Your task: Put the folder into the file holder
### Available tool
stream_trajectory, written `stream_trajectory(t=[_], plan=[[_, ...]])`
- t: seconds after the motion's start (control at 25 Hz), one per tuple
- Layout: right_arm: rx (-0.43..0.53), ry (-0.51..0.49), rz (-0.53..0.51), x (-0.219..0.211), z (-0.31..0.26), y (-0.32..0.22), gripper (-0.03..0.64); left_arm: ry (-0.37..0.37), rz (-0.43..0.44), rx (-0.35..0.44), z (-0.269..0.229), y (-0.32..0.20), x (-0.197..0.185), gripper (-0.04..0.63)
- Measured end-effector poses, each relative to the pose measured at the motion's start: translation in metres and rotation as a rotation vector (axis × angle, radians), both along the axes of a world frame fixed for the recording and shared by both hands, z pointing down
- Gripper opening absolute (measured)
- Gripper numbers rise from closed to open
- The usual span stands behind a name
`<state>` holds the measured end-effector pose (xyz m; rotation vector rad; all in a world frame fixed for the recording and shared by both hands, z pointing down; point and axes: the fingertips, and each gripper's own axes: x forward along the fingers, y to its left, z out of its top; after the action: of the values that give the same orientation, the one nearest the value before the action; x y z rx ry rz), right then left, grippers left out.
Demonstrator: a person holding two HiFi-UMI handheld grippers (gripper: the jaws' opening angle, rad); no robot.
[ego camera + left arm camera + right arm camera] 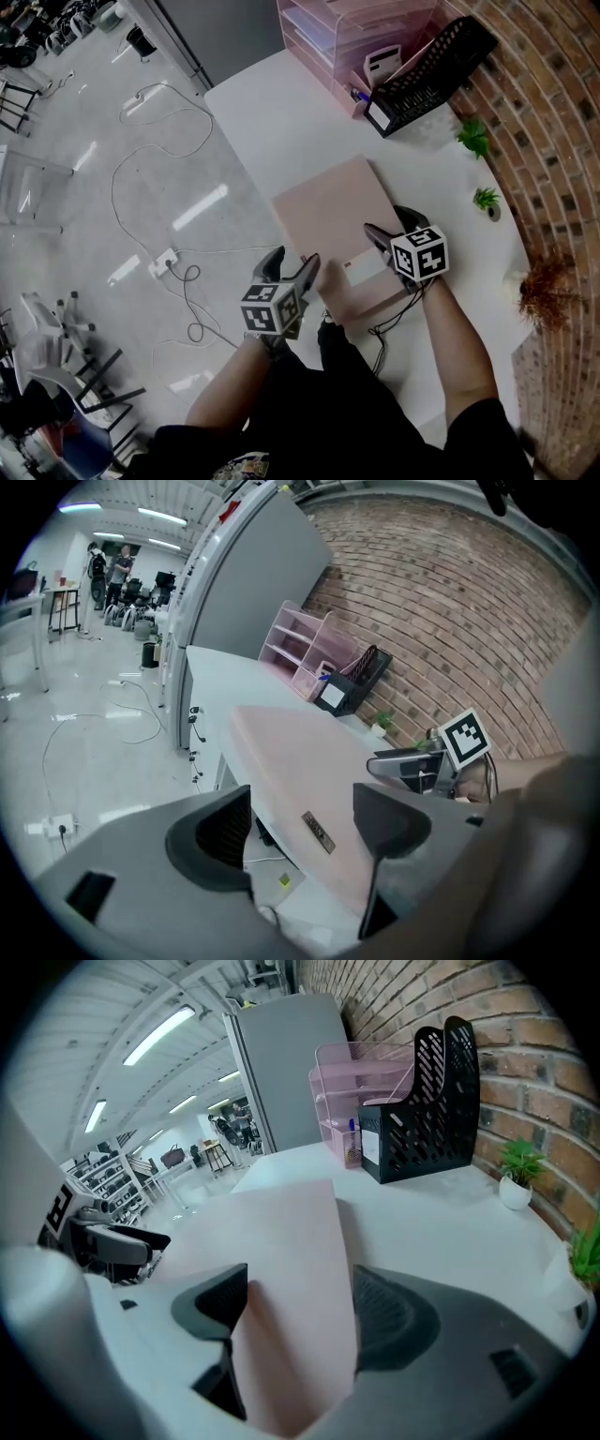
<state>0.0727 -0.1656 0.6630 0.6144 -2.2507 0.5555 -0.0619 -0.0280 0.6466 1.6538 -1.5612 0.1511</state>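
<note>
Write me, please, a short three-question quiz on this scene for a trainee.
1. Multiple choice: where does the black file holder stand? A) by the brick wall at the far end of the table; B) on the floor; C) under the table.
2. True or false: the pink folder already stands in the file holder.
3. Short answer: what lies between the open jaws of both the left gripper and the right gripper?
Key: 1 A; 2 false, it lies flat on the table; 3 the folder.

Office: brick wall point(553, 141), white desk point(281, 122) w/ file holder point(427, 70), pink trays point(337, 37), strip lights point(159, 1035).
</note>
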Motion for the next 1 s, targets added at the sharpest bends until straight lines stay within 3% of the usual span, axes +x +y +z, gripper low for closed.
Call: stream_trajectory(t=[0.2,0.44,0.6,0.84,1.0], plan=[[-0.004,-0.013,-0.013,-0.016,0.000,0.010,0.355,0.025,-0.026,-0.020,0.009,0.004,-0.012,0.327],[-0.013,-0.021,-0.044,-0.033,0.000,0.022,0.354,0.105,-0.079,-0.042,0.024,0.013,-0.023,0.328],[-0.013,-0.017,-0.050,-0.040,0.001,0.026,0.354,0.105,-0.078,-0.043,0.026,0.013,-0.030,0.328],[-0.014,-0.023,-0.053,-0.045,0.001,0.027,0.353,0.209,-0.066,-0.033,0.033,0.007,-0.035,0.339],[-0.016,-0.025,-0.053,-0.046,0.001,0.028,0.353,0.228,-0.038,-0.030,0.035,0.000,-0.038,0.350]])
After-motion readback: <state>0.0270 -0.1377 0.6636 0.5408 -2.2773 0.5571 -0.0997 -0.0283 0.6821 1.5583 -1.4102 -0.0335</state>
